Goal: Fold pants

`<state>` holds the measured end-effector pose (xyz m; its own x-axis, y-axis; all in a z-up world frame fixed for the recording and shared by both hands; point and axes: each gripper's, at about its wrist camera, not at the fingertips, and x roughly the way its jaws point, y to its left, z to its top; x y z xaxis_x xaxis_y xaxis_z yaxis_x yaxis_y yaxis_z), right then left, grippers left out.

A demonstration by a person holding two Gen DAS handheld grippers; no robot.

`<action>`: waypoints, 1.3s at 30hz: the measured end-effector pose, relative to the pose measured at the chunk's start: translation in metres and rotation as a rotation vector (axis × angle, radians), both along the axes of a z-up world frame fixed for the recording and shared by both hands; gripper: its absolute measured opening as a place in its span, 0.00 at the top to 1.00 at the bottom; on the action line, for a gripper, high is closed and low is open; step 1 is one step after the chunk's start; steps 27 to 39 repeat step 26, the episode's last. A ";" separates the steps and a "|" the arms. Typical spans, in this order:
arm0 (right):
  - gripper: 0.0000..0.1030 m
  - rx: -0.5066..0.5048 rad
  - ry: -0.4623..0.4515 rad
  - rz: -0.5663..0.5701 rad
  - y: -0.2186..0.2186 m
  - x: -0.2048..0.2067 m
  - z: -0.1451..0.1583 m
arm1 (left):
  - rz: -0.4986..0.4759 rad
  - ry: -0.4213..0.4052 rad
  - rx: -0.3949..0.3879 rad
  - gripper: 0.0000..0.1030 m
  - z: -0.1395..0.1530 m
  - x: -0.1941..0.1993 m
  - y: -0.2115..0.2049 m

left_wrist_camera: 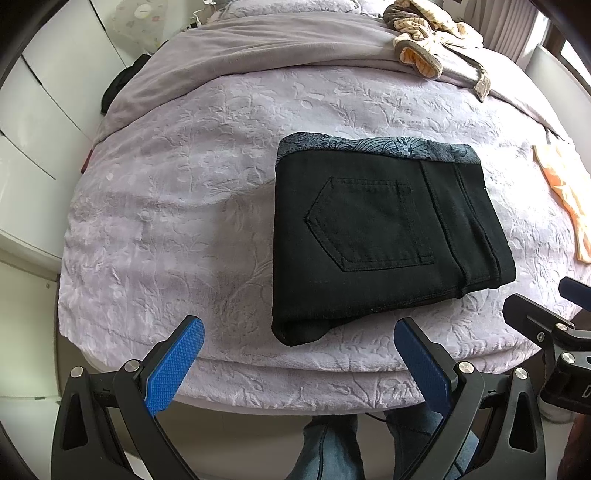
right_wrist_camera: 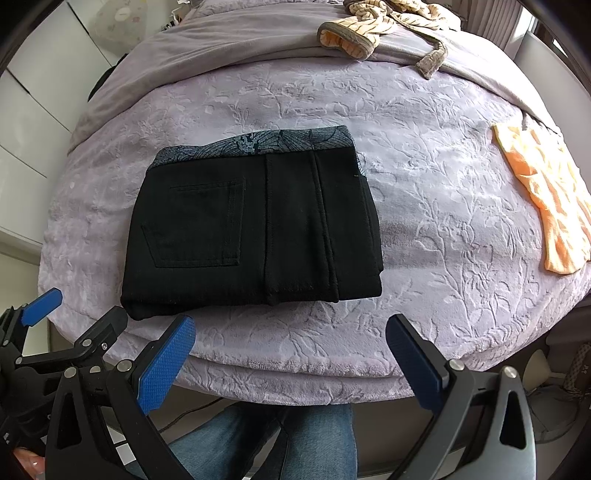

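Black pants (left_wrist_camera: 384, 229) (right_wrist_camera: 255, 232) lie folded into a compact rectangle on the lilac bed cover (left_wrist_camera: 184, 206) (right_wrist_camera: 443, 192), back pocket up, with a grey patterned waistband along the far edge. My left gripper (left_wrist_camera: 299, 354) is open and held back from the bed's near edge, below the bundle's left corner, nothing between its blue pads. My right gripper (right_wrist_camera: 291, 354) is open too, just short of the bundle's near edge and clear of the cloth. The right gripper (left_wrist_camera: 546, 321) shows at the edge of the left wrist view; the left gripper (right_wrist_camera: 74, 321) appears low left in the right wrist view.
A striped beige and brown garment (left_wrist_camera: 436, 33) (right_wrist_camera: 376, 26) is heaped at the far end of the bed. An orange cloth (left_wrist_camera: 565, 199) (right_wrist_camera: 550, 199) lies at the right edge. White cupboards (left_wrist_camera: 40, 122) stand left. A person's legs in jeans (right_wrist_camera: 266, 443) are below.
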<state>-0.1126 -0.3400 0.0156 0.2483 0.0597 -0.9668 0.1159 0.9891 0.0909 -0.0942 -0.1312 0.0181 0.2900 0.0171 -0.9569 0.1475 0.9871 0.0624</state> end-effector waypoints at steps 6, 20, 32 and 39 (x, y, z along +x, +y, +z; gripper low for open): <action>0.00 -0.005 0.007 0.005 0.001 0.004 -0.003 | -0.004 0.000 -0.002 0.00 -0.001 0.001 0.003; 0.00 -0.013 0.012 0.010 0.005 0.006 -0.005 | -0.002 0.004 -0.007 0.00 -0.003 0.003 0.003; 0.00 -0.018 0.020 0.011 0.004 0.006 -0.007 | -0.009 -0.009 -0.018 0.00 -0.001 0.003 0.001; 0.00 -0.018 0.020 0.011 0.004 0.006 -0.007 | -0.009 -0.009 -0.018 0.00 -0.001 0.003 0.001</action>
